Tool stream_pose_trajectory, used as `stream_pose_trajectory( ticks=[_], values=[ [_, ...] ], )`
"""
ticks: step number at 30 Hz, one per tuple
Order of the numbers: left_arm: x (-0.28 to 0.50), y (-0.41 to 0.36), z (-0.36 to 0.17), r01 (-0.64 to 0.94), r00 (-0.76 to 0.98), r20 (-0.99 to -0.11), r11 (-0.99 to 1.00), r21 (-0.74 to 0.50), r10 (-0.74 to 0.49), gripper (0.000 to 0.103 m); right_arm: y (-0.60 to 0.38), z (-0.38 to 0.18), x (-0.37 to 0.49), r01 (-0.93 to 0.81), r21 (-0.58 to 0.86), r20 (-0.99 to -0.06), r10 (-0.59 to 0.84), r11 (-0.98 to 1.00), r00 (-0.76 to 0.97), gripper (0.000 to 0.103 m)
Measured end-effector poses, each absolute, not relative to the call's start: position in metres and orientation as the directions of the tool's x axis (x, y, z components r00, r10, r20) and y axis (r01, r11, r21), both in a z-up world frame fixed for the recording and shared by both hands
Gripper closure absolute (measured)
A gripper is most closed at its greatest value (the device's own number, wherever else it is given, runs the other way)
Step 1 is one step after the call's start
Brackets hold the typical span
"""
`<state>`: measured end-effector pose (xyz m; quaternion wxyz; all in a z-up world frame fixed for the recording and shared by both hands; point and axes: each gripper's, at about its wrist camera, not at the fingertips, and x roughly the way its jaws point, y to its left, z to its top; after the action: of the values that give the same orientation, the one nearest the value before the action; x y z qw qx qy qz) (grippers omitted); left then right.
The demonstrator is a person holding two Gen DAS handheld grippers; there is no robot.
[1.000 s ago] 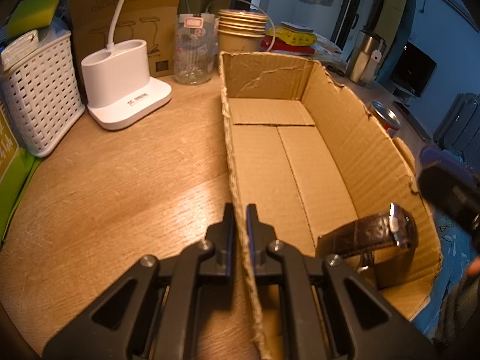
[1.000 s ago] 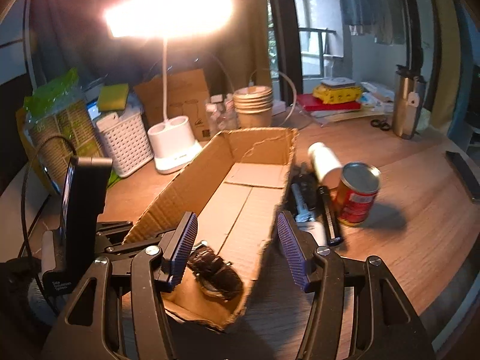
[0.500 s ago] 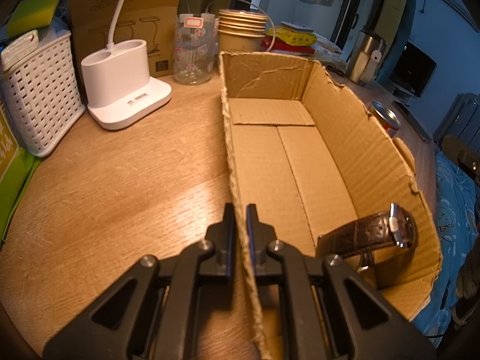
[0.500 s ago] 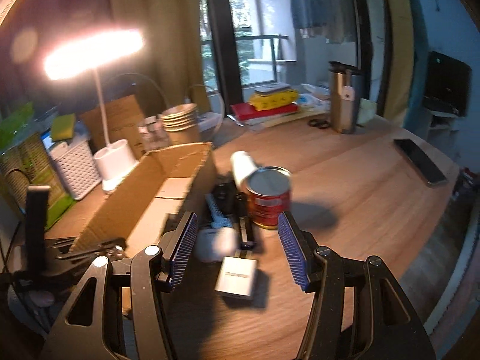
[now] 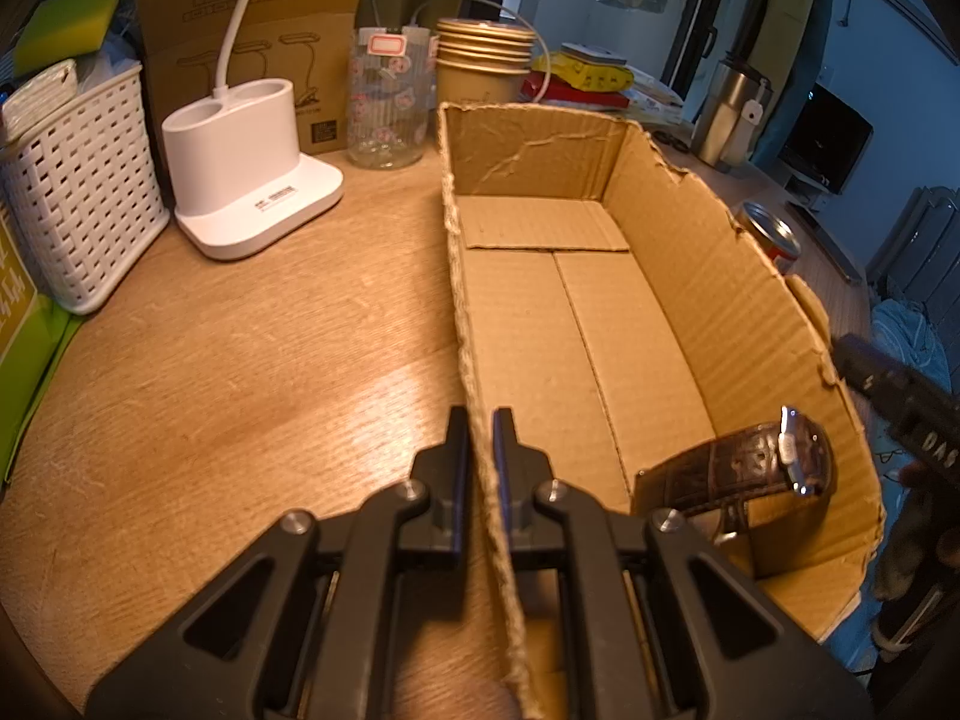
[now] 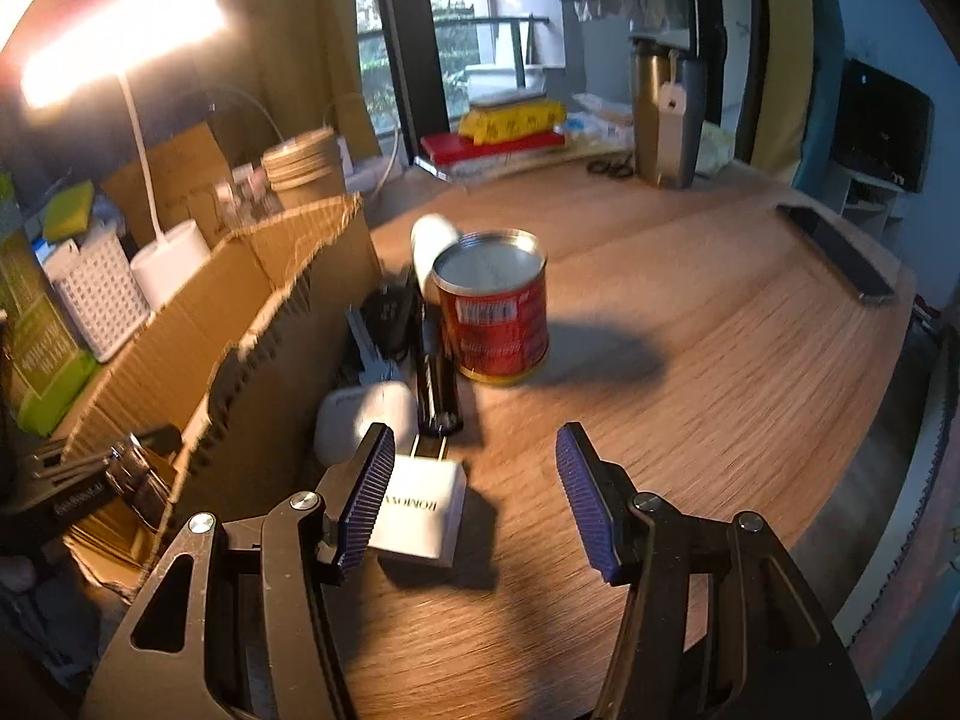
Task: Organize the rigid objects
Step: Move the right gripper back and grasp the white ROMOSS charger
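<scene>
Right gripper [image 6: 474, 483] now nearer charger [image 6: 420, 510]

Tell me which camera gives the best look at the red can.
The right wrist view: the red can stands whole and upright beside the cardboard box. The left wrist view shows only its top past the box wall.

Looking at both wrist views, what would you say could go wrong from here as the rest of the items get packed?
1. The white charger lies by the right gripper's left finger, not centred between the open jaws; closing now might nudge it away.
2. The red tin can stands beside the clutter; a sweep could topple it.
3. The left gripper pinches the cardboard box by its torn wall, which may tear or buckle.
</scene>
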<state>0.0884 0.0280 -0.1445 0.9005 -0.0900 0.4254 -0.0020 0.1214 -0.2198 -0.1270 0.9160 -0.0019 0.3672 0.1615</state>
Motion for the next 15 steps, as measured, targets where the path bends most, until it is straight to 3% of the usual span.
stream_pose_trajectory(
  ticks=[15],
  values=[
    [0.088,0.028,-0.145,-0.073,0.638,-0.766,0.984,-0.164,-0.080,0.095,-0.195,-0.150,0.123,-0.340,0.083,-0.723,0.292,0.937,0.626,0.044]
  ],
)
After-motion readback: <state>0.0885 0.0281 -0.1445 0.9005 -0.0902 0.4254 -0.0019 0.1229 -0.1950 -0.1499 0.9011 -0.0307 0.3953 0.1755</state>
